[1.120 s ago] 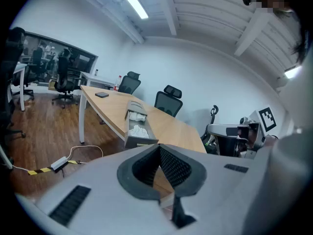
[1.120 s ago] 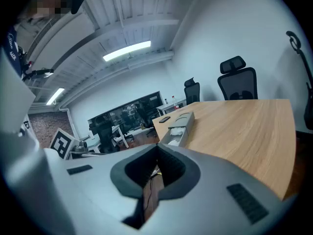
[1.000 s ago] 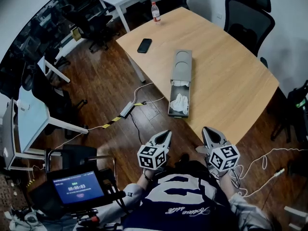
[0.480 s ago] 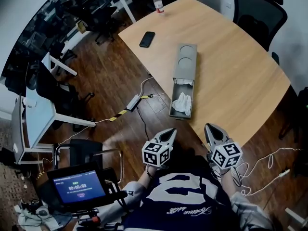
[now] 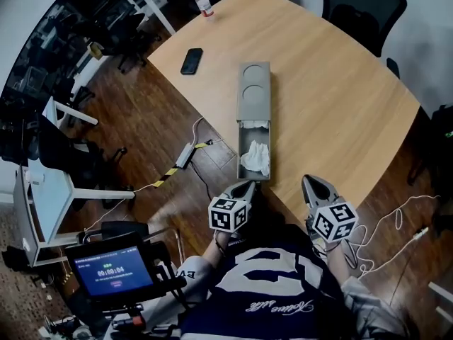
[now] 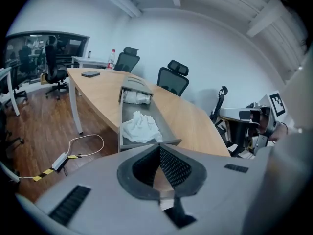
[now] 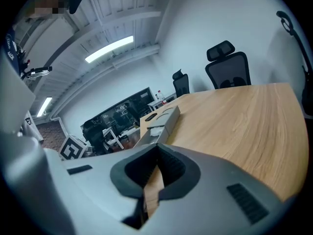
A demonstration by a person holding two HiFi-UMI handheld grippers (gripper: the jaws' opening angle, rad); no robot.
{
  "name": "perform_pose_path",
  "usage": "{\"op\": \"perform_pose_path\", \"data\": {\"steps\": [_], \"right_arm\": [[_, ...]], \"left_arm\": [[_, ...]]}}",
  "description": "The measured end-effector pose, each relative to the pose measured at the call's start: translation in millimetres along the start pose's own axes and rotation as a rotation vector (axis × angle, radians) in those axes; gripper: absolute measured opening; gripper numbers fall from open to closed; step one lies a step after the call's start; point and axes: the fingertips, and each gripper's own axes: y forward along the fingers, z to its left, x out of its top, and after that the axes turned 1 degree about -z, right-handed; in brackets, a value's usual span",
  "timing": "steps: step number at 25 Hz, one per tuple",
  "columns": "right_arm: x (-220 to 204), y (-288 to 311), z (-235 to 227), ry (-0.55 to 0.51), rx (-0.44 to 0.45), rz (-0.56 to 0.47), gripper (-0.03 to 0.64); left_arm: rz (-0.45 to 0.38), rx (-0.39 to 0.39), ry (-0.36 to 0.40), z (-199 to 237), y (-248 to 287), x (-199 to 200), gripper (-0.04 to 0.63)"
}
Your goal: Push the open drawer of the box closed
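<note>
Head view: the long grey box's open drawer stretches lengthwise straight away from the left gripper, which is nearer it than the right gripper, both with jaws pressed together and empty.

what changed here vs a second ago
The person has moved up to the table: the left tongs and right tongs are nearer the box, the left tips now just short of the front of the open drawer. Nothing taken hold of or let go; both tongs shut and empty. Drawer as open as before, white cloth in it; phone and bottle unmoved.
</note>
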Motion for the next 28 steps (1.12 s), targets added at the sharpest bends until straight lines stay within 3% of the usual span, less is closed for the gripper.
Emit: {"op": "perform_pose_path", "data": {"steps": [6, 9, 11, 15, 17, 19, 21, 24, 26, 28], "right_arm": [[21, 27, -6, -0.007, -0.012, -0.002, -0.011], [29, 50, -5, -0.005, -0.002, 0.005, -0.011], [40, 78, -5, -0.003, 0.004, 0.014, -0.011], [52, 111, -10, 0.0, 0.002, 0.025, -0.011], [52, 106, -12, 0.003, -0.009, 0.02, -0.011], [53, 100, -15, 0.006, -0.023, 0.011, -0.011], [55, 93, -17, 0.009, -0.04, 0.001, -0.011], [60, 81, -19, 0.013, -0.068, -0.019, -0.011], [62, 73, -22, 0.018, -0.084, -0.028, -0.011], [59, 69, -27, 0.024, -0.096, -0.024, -0.011]], "left_arm": [[0.051, -0.097, 0.008, -6, 5, 2, -0.002], [0.053, -0.087, 0.006, 7, 10, 13, -0.002], [0.054, -0.088, 0.024, 27, 20, 32, -0.002], [0.088, -0.161, 0.078, 39, 30, 46, -0.002], [0.054, -0.164, 0.074, 33, 28, 49, -0.002], [-0.011, -0.105, 0.064, 41, 31, 67, -0.002], [-0.016, -0.064, 0.123, 49, 36, 88, -0.002], [0.011, -0.105, 0.29, 42, 30, 110, -0.002], [0.013, -0.158, 0.313, 31, 21, 109, -0.002], [0.022, -0.222, 0.277, 19, 12, 93, -0.002]]}}
